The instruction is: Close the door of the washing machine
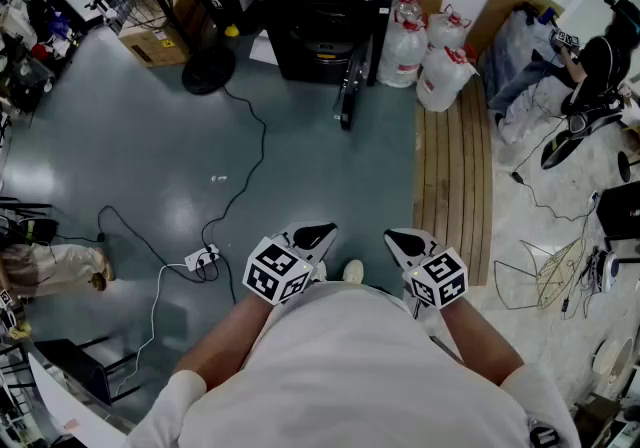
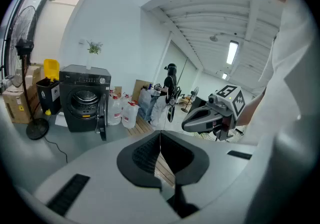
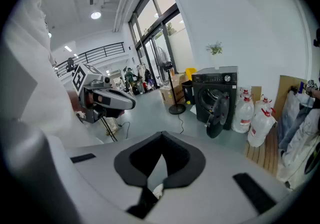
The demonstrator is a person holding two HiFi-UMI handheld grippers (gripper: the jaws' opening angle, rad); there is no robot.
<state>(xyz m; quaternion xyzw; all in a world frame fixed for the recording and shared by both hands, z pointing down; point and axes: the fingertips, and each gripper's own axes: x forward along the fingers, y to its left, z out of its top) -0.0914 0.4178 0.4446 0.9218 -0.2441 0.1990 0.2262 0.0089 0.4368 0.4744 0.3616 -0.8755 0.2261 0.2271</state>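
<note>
A black front-loading washing machine [image 1: 325, 6] stands against the far wall. Its round door [image 1: 350, 86] hangs open, swung out toward me on the machine's right side. Both grippers are held close to my body, far from the machine. My left gripper [image 1: 312, 234] is shut with nothing in it, and so is my right gripper [image 1: 405, 241]. In the left gripper view the machine [image 2: 85, 98] and its open door [image 2: 102, 115] sit at the left, beyond the closed jaws. The right gripper view shows the machine [image 3: 215, 93] and door [image 3: 218, 113] at the right.
Several water jugs [image 1: 430, 56] stand right of the machine beside a wooden pallet [image 1: 455, 176]. A fan base [image 1: 207, 71] and a cardboard box [image 1: 150, 41] are on its left. A cable [image 1: 240, 166] runs across the grey floor to a power strip [image 1: 203, 258].
</note>
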